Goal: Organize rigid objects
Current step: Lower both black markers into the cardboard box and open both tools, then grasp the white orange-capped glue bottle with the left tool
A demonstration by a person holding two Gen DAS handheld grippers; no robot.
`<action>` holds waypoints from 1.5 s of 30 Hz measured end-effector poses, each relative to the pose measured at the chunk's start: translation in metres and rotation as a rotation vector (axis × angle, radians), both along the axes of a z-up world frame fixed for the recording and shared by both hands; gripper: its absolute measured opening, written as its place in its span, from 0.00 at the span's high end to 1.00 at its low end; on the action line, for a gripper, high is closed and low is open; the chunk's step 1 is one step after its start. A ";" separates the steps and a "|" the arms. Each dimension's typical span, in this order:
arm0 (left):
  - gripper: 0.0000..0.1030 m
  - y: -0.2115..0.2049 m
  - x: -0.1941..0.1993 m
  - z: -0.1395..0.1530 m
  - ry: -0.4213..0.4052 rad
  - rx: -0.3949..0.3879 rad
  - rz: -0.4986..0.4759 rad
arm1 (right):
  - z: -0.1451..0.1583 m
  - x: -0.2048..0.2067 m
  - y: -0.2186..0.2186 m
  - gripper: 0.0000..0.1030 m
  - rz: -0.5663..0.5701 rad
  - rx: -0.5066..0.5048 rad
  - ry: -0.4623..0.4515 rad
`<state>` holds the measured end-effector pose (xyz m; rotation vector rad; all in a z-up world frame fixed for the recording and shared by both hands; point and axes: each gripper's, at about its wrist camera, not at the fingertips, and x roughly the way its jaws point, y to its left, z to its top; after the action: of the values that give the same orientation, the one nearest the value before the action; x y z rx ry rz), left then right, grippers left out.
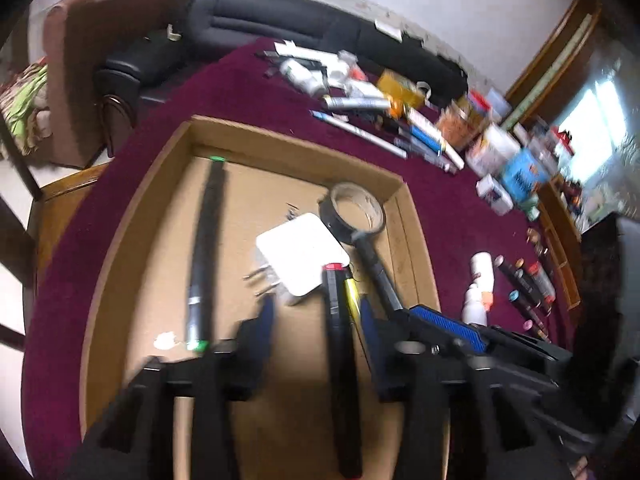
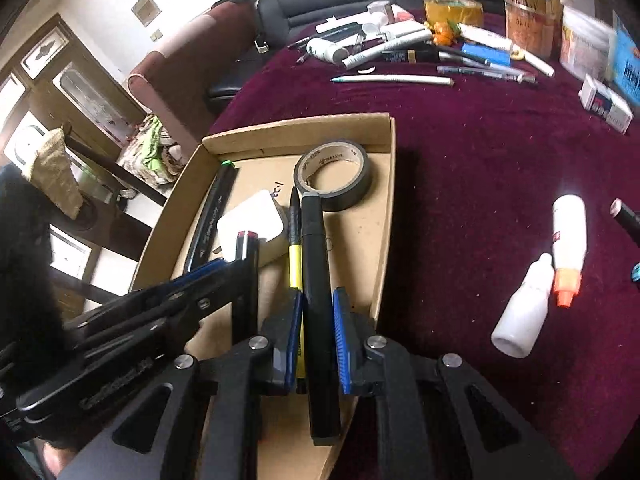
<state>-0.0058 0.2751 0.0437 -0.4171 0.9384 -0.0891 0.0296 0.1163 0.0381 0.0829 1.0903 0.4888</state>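
A shallow cardboard tray lies on the maroon cloth. It holds a green-capped black marker, a white charger, a black tape roll and a yellow pen. My left gripper is open over the tray; a red-capped black marker lies between its fingers, untouched. My right gripper is shut on a thick black marker above the tray's right side.
Two white bottles lie on the cloth right of the tray, beside several markers. Pens, tubes, boxes and a yellow tape roll crowd the far side. A black sofa and brown chair stand beyond the table.
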 end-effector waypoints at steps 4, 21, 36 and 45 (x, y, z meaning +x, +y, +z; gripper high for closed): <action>0.27 0.021 -0.025 0.014 -0.058 -0.076 0.048 | 0.009 -0.002 -0.009 0.64 -0.004 0.054 -0.035; 0.26 0.046 -0.123 0.037 -0.216 0.041 0.195 | 0.000 0.028 0.043 0.60 0.081 0.148 0.088; 0.26 0.045 -0.152 0.031 -0.212 0.115 0.228 | 0.047 0.026 -0.010 0.52 0.073 0.265 -0.055; 0.26 0.018 -0.153 0.019 -0.168 0.095 0.201 | 0.034 0.001 -0.179 0.43 -0.271 0.053 -0.233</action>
<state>-0.1586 0.2928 0.0627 -0.4079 0.7287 0.1022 0.0308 -0.0625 0.0724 0.2127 0.8228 0.2748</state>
